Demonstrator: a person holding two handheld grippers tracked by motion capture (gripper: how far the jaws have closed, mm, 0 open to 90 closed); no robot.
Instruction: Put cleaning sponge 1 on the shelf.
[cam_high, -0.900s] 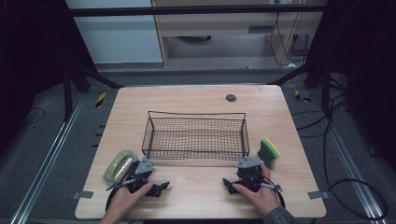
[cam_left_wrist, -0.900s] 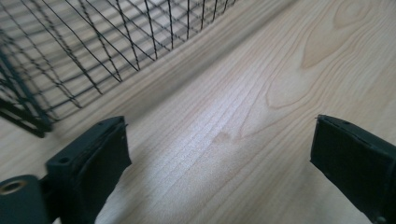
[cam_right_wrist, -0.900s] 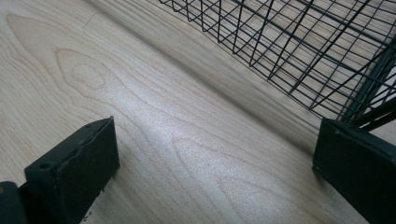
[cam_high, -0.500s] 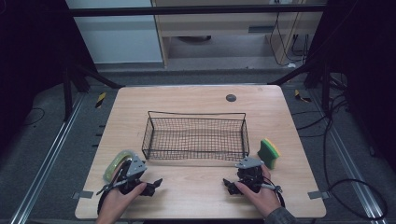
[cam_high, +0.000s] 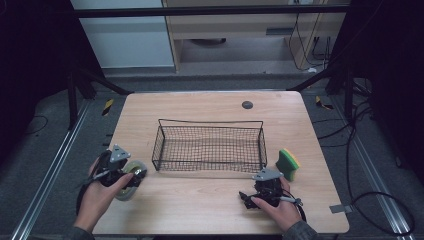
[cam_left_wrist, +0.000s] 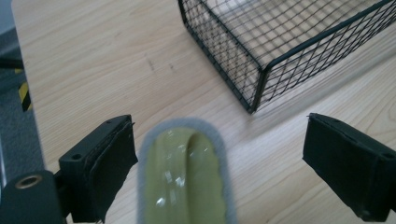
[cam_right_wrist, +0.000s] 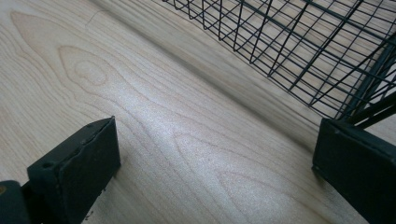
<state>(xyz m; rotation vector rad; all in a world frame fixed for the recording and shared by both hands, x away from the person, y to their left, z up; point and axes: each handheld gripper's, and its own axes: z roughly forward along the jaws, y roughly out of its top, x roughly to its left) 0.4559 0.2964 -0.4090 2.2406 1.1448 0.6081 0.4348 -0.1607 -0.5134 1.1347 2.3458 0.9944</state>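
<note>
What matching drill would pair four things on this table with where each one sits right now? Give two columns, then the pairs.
Things:
1. wire basket
2. green and yellow sponge
3. grey-rimmed scrub pad
4. right tool

Places:
A. between the open jaws of the left tool, at the table's left front
B. middle of the table
C. over bare wood at the front right, jaws open with nothing between them
D. just off the basket's right end, near the table's right edge

Pairs: 1-B, 2-D, 3-A, 4-C
</note>
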